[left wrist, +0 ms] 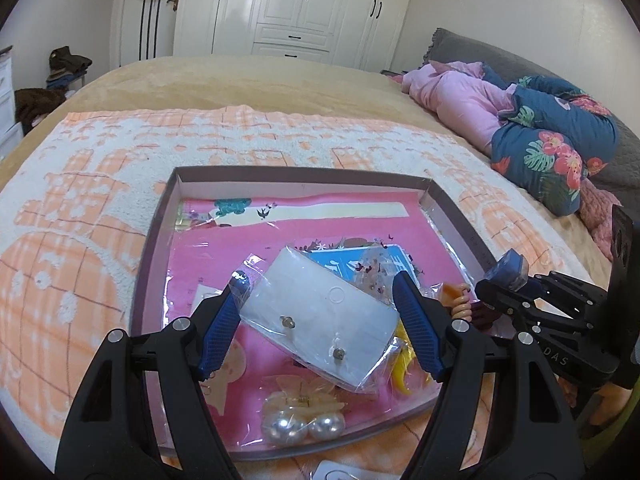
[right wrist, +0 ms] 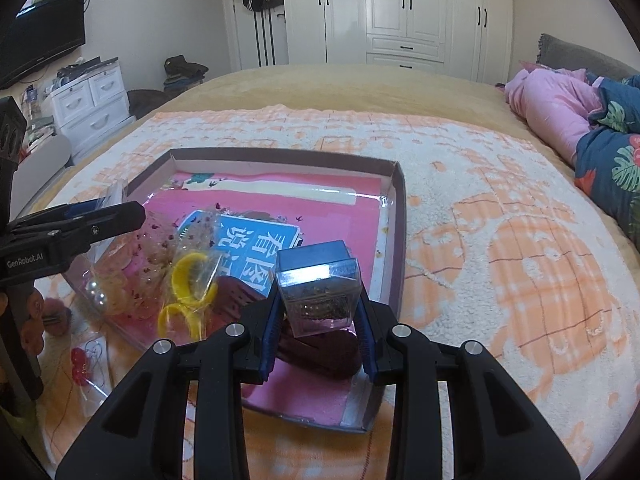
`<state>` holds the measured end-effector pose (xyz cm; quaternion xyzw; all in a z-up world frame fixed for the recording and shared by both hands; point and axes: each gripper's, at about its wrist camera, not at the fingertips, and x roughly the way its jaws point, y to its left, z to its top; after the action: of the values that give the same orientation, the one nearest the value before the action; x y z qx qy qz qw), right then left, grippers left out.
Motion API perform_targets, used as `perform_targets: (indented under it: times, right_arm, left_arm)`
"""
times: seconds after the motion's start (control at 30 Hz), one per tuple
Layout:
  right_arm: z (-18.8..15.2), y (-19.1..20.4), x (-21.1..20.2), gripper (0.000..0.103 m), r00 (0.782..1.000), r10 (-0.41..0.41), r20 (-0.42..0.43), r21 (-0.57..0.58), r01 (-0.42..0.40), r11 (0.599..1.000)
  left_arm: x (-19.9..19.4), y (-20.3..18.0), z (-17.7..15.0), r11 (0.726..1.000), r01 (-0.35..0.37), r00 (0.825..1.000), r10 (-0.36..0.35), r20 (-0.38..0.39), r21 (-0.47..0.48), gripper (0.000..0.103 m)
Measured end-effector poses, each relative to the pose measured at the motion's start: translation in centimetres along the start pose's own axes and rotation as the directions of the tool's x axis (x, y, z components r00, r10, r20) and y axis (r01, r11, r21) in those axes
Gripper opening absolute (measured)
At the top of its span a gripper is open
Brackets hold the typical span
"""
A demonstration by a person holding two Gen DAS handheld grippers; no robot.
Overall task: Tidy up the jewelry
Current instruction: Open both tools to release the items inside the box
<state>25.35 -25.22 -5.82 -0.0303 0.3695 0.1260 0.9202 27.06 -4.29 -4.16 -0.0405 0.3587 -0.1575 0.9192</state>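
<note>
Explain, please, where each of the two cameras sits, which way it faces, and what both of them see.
Left wrist view: sits on the left gripper, looks down over the bed; its blue fingers flank a clear plastic bag with a white earring card; the right gripper shows at the right.
Right wrist view: sits on the right gripper, facing likewise; its fingers clamp a small clear box with a blue lid; the left gripper shows at the left.
Shared: the shallow cardboard tray with a pink lining, the orange-and-white towel, the white wardrobe.

Card [left wrist: 340, 470] below left hand-held gripper [left wrist: 320, 304]: cut off by bottom edge.
Dark red item [right wrist: 320, 350] under right hand-held gripper [right wrist: 320, 300]: largely hidden, unidentifiable.
Clear box [right wrist: 318, 288] contents: too small to tell.
</note>
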Motion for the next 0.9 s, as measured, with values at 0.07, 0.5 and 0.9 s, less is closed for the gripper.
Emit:
perform_targets:
  times: [0.07, 0.5, 0.9]
  right_arm:
    - [0.0, 0.1, 0.2, 0.032, 1.0, 0.0, -0.003, 0.001, 0.0, 1.0]
    - [-0.7, 0.1, -2.0, 0.061, 0.999, -0.004, 0.052, 0.033, 0.002, 0.999]
    - [-2.2, 0.5, -5.4, 0.08, 0.994, -0.019, 0.105, 0.049, 0.014, 0.999]
  left_arm:
    - [0.4, 0.0, 0.0, 1.0, -0.003, 1.0, 0.003, -0.008, 0.001, 0.065]
    - [0.9, 0.0, -0.7, 1.0, -0.019, 0.999, 0.019, -0.034, -0.005, 0.066]
    - [-0.8, -0.3, -0.7, 0.999, -0.034, 0.999, 0.034, -0.01, -0.006, 0.08]
